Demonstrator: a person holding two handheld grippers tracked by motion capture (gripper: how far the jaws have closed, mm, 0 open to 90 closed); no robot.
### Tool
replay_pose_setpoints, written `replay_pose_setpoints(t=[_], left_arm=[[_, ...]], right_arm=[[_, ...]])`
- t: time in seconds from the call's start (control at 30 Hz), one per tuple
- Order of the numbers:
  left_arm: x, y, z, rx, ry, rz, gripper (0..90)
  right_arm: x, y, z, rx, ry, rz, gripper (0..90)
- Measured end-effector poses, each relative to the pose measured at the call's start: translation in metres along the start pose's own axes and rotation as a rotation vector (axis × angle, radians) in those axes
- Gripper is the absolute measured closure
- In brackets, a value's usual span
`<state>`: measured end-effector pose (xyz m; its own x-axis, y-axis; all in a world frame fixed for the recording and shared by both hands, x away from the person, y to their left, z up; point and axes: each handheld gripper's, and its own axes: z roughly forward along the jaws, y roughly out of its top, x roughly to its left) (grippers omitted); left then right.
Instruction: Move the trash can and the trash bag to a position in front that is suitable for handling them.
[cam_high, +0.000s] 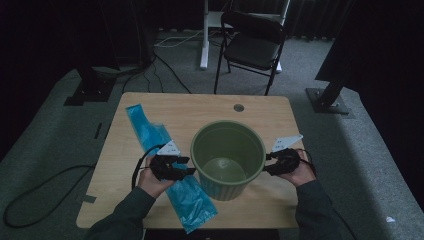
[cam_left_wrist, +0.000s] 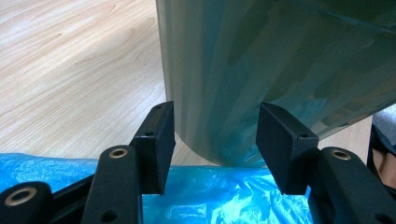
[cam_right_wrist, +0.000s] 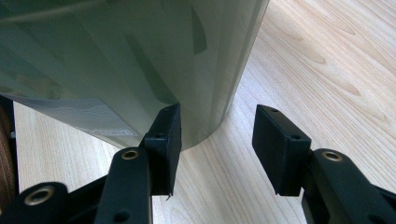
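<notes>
We see a ribbed, pale green plastic bucket (cam_high: 228, 159) standing upright near the middle of the light wooden worktop (cam_high: 175, 107), its near left side just beside a crumpled blue plastic bag (cam_high: 187, 197) that lies flat. The left hand-held gripper (cam_high: 186, 165) hangs over the bag with jaws released, the bucket's wall rising just ahead of the gap between them. The right hand-held gripper (cam_high: 266, 163) sits at the bucket's other side, jaws also apart; one pad seems to touch the wall, though we cannot be sure.
</notes>
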<state>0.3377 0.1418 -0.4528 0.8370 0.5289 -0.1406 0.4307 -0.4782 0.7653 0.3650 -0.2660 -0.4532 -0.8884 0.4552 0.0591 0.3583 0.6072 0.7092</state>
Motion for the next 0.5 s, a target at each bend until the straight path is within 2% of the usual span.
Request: replay_pose_setpoints(t=[0.13,0.37,0.5], left_arm=[[0.002,0.004,0.002,0.000,0.023,0.003,48.3],[0.013,0.007,0.005,-0.013,0.038,-0.025,49.7],[0.021,0.007,0.004,-0.021,0.073,-0.043,51.1]], right_arm=[[-0.001,0.001,0.001,-0.008,-0.029,0.012,52.2],[-0.004,0.004,0.005,-0.022,-0.078,0.023,53.5],[-0.005,0.011,0.011,-0.025,-0.099,0.027,54.1]])
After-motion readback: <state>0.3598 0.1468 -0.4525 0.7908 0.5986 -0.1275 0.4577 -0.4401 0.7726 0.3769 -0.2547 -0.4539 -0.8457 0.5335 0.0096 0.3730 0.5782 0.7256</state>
